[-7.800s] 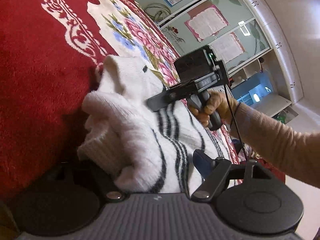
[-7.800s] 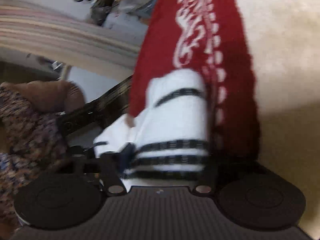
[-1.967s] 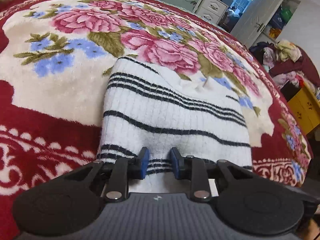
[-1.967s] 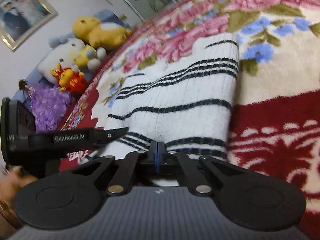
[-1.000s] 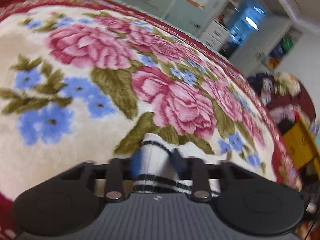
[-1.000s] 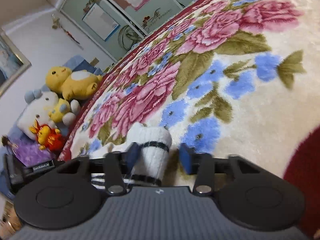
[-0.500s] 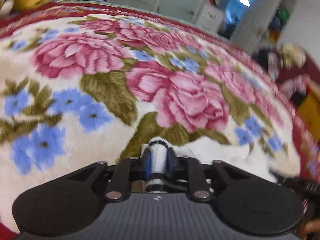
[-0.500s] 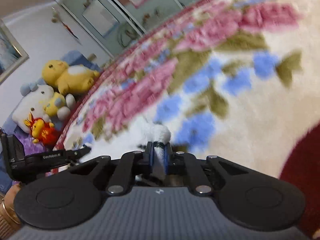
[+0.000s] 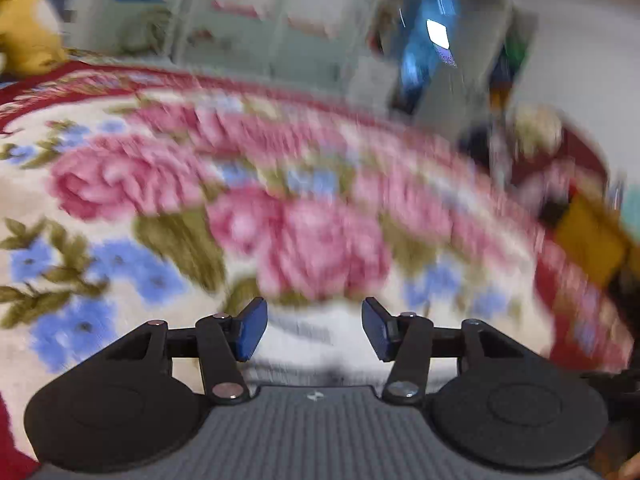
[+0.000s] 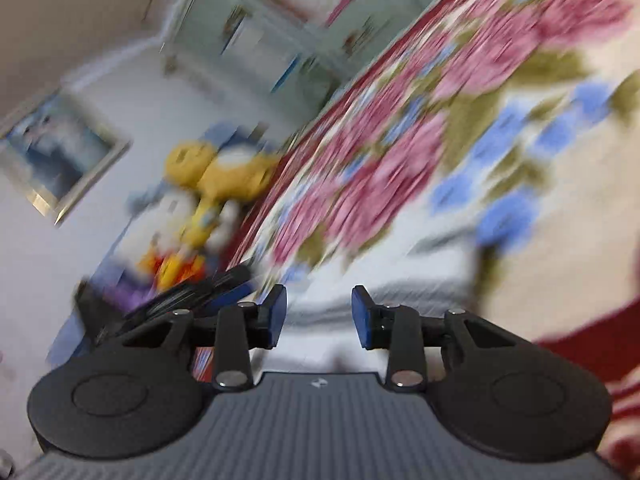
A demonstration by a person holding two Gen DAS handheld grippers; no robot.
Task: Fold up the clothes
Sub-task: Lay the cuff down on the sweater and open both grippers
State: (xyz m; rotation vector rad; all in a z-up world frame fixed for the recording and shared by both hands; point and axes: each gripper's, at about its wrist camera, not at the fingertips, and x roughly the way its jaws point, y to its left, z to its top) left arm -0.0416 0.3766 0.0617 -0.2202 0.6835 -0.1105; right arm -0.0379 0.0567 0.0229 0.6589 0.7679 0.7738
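Knitwear like this white sweater, lying just beyond your opening, empty left gripper and right gripper on the floral blanket toward its near edge, looks soft, light and floppy, so pinch its folded edge or corners.

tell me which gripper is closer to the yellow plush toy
Left. In the right wrist view the left gripper sits just below the yellow plush toy, beside the right gripper, whose opening jaws hang over the white sweater, farther from the toy.
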